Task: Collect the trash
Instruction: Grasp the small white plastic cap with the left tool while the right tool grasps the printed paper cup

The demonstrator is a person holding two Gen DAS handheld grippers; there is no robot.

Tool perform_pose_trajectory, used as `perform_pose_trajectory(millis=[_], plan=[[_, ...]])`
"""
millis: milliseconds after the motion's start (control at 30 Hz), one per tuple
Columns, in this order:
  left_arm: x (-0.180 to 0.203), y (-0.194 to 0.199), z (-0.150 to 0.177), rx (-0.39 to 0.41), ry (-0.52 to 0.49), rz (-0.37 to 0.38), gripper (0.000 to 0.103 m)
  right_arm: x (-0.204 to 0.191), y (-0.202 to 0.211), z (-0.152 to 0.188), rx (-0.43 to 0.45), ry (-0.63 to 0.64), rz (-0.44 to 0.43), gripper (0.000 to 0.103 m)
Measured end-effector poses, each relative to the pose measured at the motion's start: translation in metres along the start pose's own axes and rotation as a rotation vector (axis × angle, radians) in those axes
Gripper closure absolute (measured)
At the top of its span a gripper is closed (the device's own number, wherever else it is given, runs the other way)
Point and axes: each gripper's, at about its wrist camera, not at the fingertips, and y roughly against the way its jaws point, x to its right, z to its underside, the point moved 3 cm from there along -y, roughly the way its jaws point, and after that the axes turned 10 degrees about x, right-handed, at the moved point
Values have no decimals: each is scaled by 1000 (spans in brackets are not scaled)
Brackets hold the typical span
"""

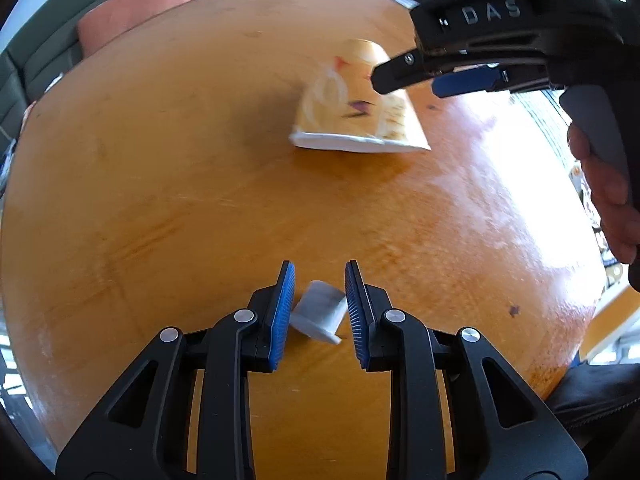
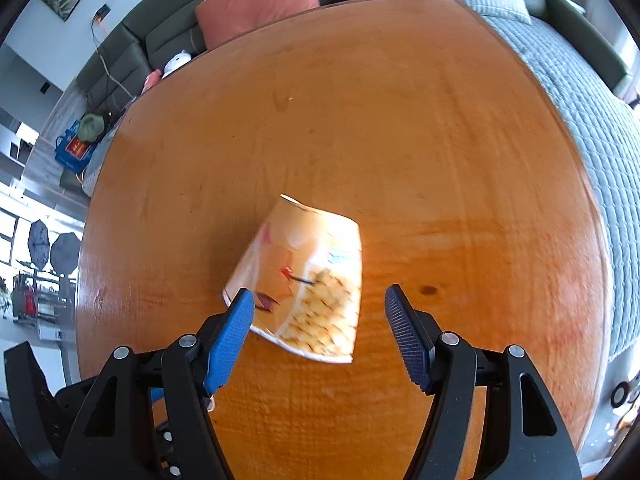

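Here, two black hand-held grippers with blue ribbed pads are working over a round, orange-brown wooden worktop (image 1: 160,200).

In the left wrist view, the left hand-held gripper (image 1: 320,280) is pointing steeply down at the worktop. Its jaws are standing close together and pinching a small white scrap (image 1: 320,314) of crumpled paper, which is sitting at 6 o'clock on the worktop, near its closest edge. Both pads are touching the scrap's sides.

At 1 o'clock from the scrap and well apart from it, a flattened paper cup (image 2: 308,280) is lying on its side, printed in yellow and orange, with its wide white rim facing the camera.

The right hand-held gripper (image 2: 319,294) is hanging over this cup with its jaws partly open and holding nothing. In its own view, the cup is lying between the two pads and just beyond them; the left pad is overlapping the cup's rim, and whether it is touching I cannot tell. A person's hand (image 1: 608,200) is gripping the handle at 3 o'clock in the left wrist view.

Beyond the worktop, at 12 o'clock, salmon cushions (image 2: 256,0) are resting on a dark sofa.
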Motion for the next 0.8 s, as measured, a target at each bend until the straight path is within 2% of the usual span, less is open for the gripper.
perform_pose_trajectory(millis=[200, 333, 500, 567, 600, 667, 800], plan=[[-27, -16, -13, -30, 52, -30, 77, -6, -9, -6, -19, -7, -9, 34], [-29, -24, -11, -52, 89, -9, 77, -3, -5, -4, -16, -5, -5, 34], [-36, -26, -7, -40, 125, 2, 76, 2, -4, -5, -17, -16, 2, 34], [-40, -25, -5, -47, 144, -1, 51, 4, -2, -5, -15, -18, 1, 34], [-53, -18, 10, -46, 151, -9, 29, 4, -1, -5, -14, -18, 1, 34], [-62, -12, 16, -23, 159, -11, 29, 6, 0, -5, -14, -20, 0, 34], [-70, -13, 27, -50, 153, -5, 30, 6, 2, -3, -14, -20, -4, 34]])
